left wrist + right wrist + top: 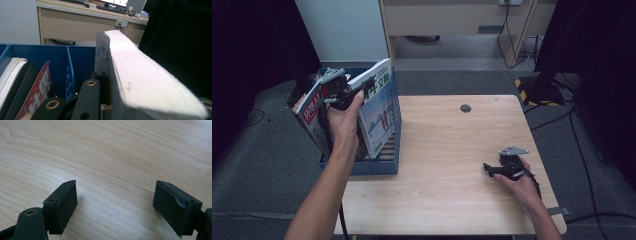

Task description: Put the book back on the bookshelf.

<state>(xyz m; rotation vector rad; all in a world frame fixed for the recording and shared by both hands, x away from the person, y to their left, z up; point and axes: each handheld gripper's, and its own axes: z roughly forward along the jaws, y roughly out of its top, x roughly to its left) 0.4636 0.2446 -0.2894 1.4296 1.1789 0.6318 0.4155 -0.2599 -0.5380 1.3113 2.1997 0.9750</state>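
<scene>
The left tool (343,90) is clamped on a thick book (377,107), seen from the high view at the blue file rack (393,150) that stands at the left edge of the tabletop (447,170). The book is in the rack's right-hand compartment, leaning over to the left, its white and pale-blue cover facing out. Large green Chinese characters run along the cover's top; I cannot read them surely. Left of it a red-and-white magazine (309,107) leans in the rack, with big white characters on red. The left hand (344,122) grips the tool from below, forearm stretched up from the bottom edge. The right tool (492,169) lies low over the tabletop at the right, pointing left, the right hand (524,182) behind it.

In the left gripper view the book's white page edge (150,82) runs away between the jaws, which press its sides. Small coloured print shows on the cover's far corner, too small to read. The rack's blue dividers (67,67) stand behind, and the magazine (40,92) shows white characters on red at lower left.

In the right gripper view the right tool (113,207) is spread wide with nothing between its pads (66,205), bare wood grain beneath.
</scene>
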